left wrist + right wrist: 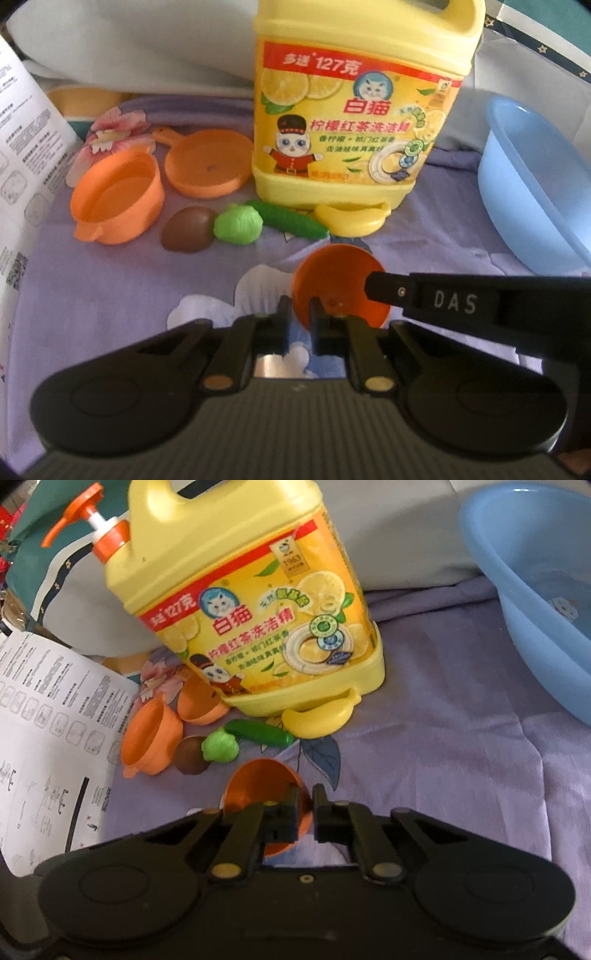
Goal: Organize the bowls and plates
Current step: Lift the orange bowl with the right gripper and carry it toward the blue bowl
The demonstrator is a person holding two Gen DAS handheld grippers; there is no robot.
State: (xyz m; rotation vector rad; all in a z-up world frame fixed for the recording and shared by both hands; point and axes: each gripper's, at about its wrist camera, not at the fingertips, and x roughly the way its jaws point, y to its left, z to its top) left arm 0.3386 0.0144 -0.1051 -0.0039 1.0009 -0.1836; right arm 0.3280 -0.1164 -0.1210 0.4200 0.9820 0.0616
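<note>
A small orange toy bowl [332,273] is tilted up over the purple cloth, gripped from both sides. My left gripper [298,314] is shut on its left rim. My right gripper [306,805] is shut on its right rim [258,786]; one of its black fingers [391,291] crosses the left wrist view. An orange toy pot [118,199] and an orange toy pan [208,164] lie at the left; they also show in the right wrist view, the pot [147,738] in front of the pan [199,705]. A light blue basin [535,177] sits at the right and also shows in the right wrist view [535,590].
A big yellow dish-soap jug [354,103] stands behind the bowl. Toy food lies before it: a brown piece [188,229], a green cabbage [238,223], a green cucumber [288,219] and a yellow banana [351,218]. A printed paper sheet [48,746] lies at the left.
</note>
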